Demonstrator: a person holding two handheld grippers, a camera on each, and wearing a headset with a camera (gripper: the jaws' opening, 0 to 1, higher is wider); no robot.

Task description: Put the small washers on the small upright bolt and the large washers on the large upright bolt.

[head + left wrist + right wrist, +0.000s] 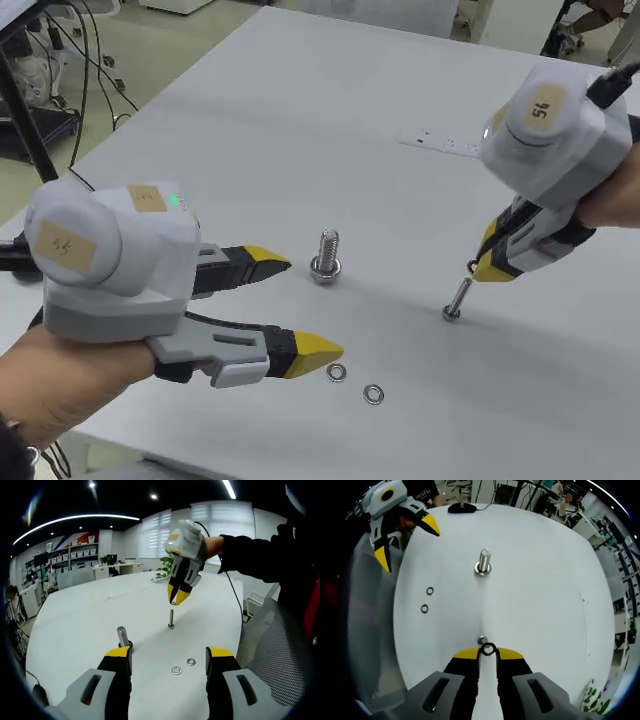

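Right tool (488, 653) pinches small washer (483, 649) | above small bolt (482, 640)

1. The large bolt (326, 257) stands upright on the table (300, 120), around its middle.
2. The small bolt (457, 300) stands upright to the right of it and slightly nearer, well apart.
3. The left washer (337, 373) and right washer (373, 394) lie flat just beside each other, nearer than both bolts.
4. The left gripper (310, 307) sits left of the large bolt, with its near jaw just left of the left washer.
5. The right gripper (480, 268) hangs just above the small bolt's top, with the held washer (488, 649) between its jaw tips.
6. A flat strip (440, 142) lies far back on the table.
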